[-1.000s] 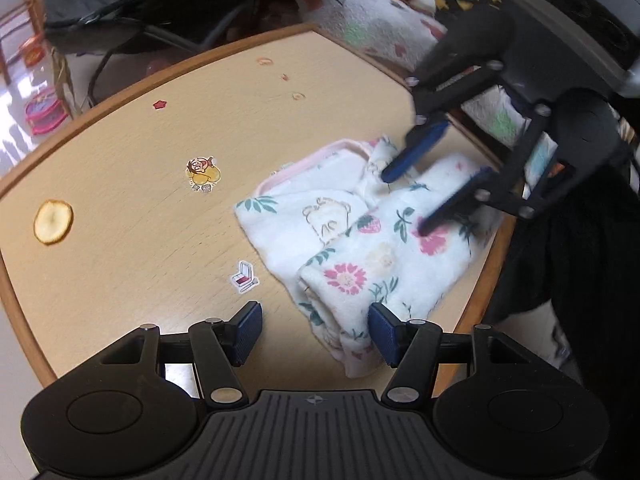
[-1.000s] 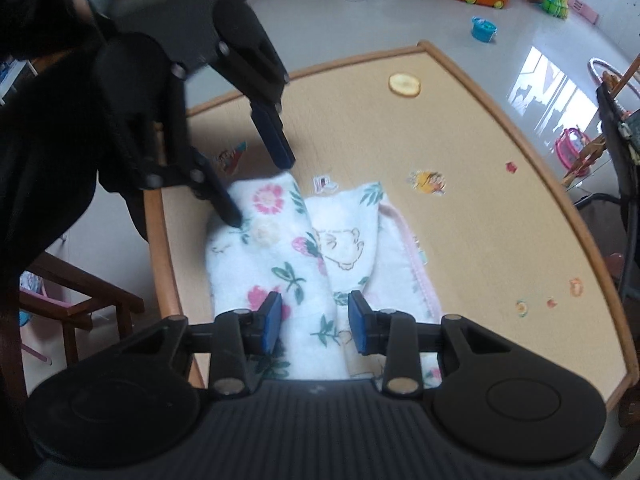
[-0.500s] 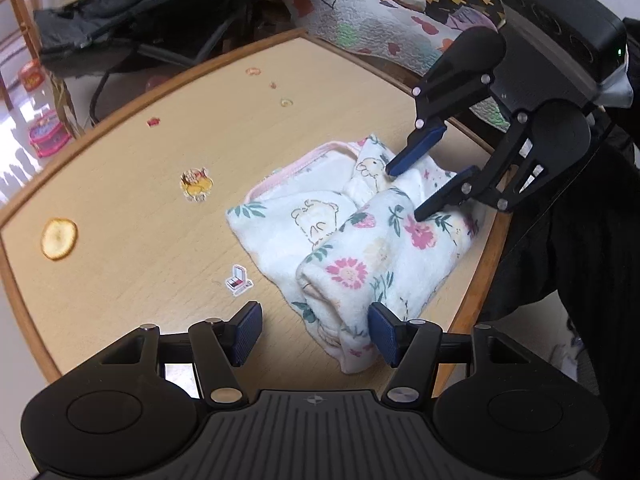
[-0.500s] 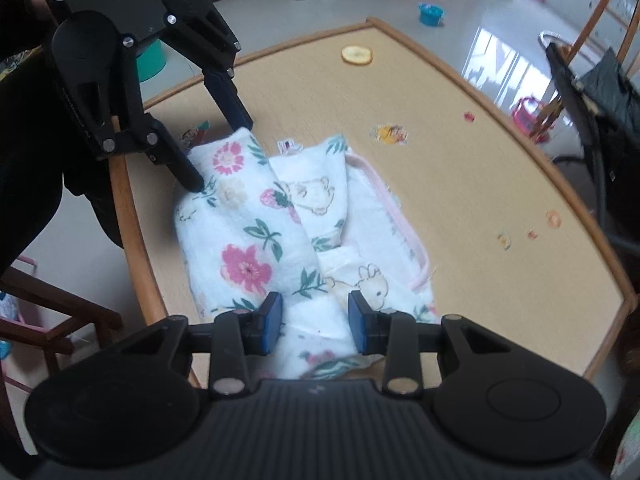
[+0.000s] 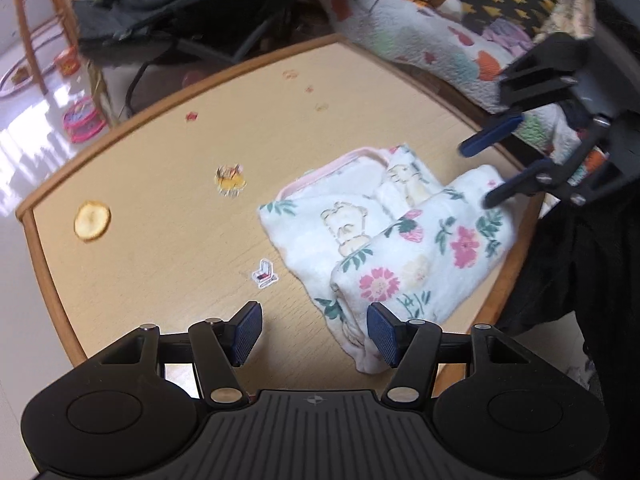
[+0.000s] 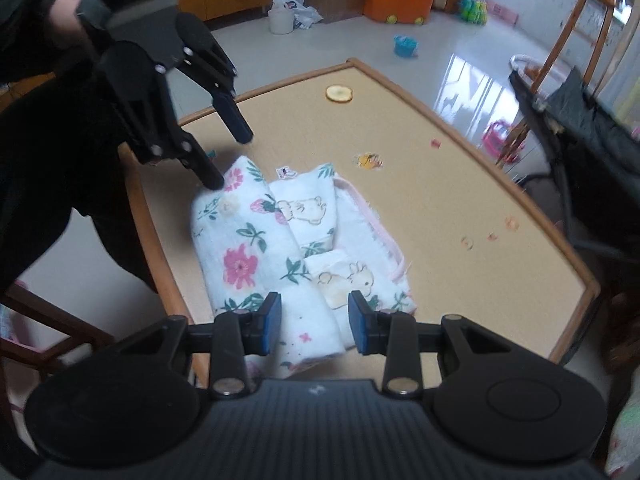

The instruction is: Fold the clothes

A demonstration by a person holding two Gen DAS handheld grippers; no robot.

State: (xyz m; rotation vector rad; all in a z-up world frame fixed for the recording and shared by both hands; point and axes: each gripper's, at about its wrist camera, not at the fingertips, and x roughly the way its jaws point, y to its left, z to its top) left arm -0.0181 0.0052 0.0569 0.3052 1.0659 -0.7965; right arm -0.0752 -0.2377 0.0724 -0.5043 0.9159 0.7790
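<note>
Left wrist view: folded cloth lies just right of the spread, empty left gripper; right gripper, jaws apart, hovers at its far end.

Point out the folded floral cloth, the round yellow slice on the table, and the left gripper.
folded floral cloth (image 5: 460, 248), left wrist view, on its pink flower.
round yellow slice (image 5: 92, 221), left wrist view, its middle.
left gripper (image 5: 314, 330), left wrist view, midway between its fingertips.
</note>
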